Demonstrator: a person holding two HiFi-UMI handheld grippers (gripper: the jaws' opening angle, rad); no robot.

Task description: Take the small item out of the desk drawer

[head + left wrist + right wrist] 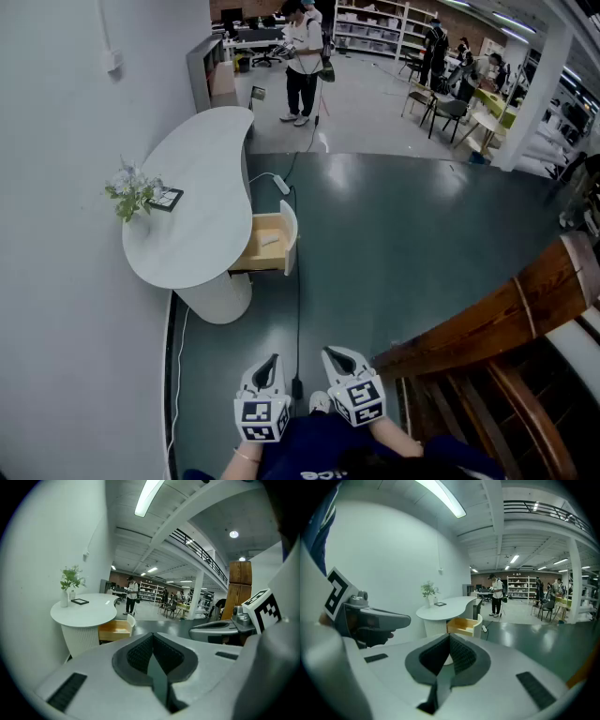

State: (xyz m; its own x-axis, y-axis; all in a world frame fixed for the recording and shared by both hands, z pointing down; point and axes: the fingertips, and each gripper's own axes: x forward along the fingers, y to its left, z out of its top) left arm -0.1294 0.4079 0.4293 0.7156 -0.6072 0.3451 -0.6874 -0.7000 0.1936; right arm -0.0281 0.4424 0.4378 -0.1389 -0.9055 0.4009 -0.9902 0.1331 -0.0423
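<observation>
The drawer [267, 246] stood pulled out of the desk [197, 202], and a small pale item [270, 240] lay inside it. The left gripper [269, 364] and right gripper [339, 357] hung side by side, well apart from the desk, each with its jaws pressed together on nothing.

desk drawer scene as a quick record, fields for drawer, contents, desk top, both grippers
drawer: open, pulled out of the white desk
contents: one small pale item, kind unclear
desk top: small plant and dark framed thing, side by side
left gripper: shut, empty, well short of the drawer
right gripper: shut, empty, well short of the drawer
</observation>
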